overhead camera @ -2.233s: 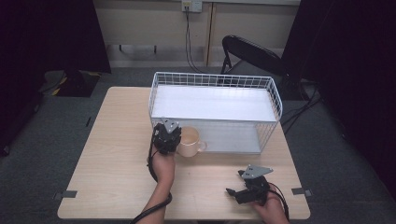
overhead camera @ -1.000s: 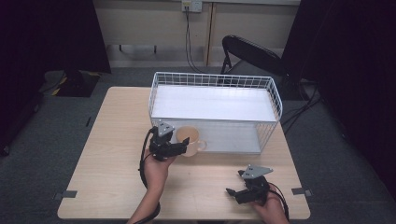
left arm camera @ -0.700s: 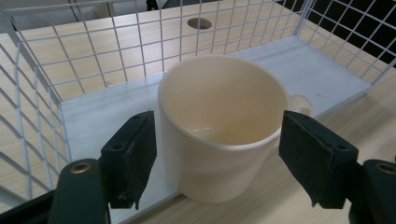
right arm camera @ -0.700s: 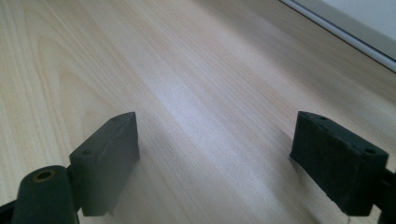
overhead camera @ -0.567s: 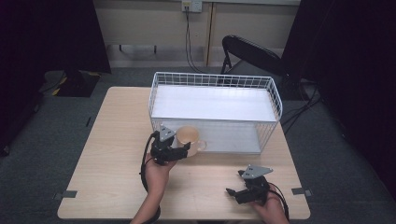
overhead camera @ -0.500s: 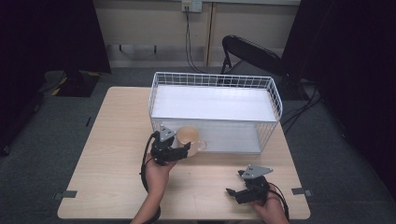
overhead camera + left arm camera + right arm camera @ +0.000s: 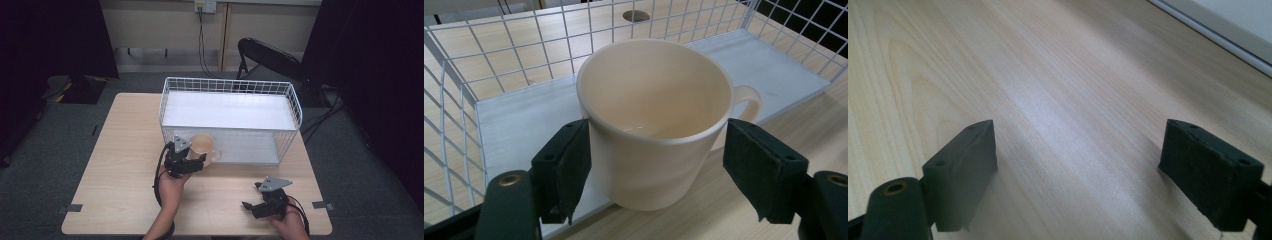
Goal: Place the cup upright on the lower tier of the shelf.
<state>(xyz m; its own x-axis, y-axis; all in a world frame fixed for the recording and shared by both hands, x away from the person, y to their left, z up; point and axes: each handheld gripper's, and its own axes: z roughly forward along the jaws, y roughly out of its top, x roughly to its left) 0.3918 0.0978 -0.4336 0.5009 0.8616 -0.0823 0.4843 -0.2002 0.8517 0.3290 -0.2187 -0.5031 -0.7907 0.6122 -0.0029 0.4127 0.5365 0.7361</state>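
So from my end, the cream mug (image 7: 656,122) is the thing to orient by here. It's standing upright on the wooden table (image 7: 120,165), right up against the near wall of the white wire basket (image 7: 230,107), close to the basket's near-left corner, and outside it as far as I can tell from the high view. Its handle (image 7: 746,100) sticks out to the side, running along the basket front. My left gripper (image 7: 664,170) is sitting just on my side of the mug with the jaws spread wide, one pad on each side of the cup. The left pad (image 7: 566,167) looks like it's touching or nearly touching the mug wall; the right pad (image 7: 764,167) has a clear gap to it, so I'm not squeezing anything. In the left gripper view the mug looks empty inside. My right gripper (image 7: 267,202) is well away from the mug, off to its right and nearer my edge of the table, jaws also wide apart with just bare wood between them. Behind the basket, on the far side from the mug, there's a dark chair (image 7: 270,57) on the grey floor.
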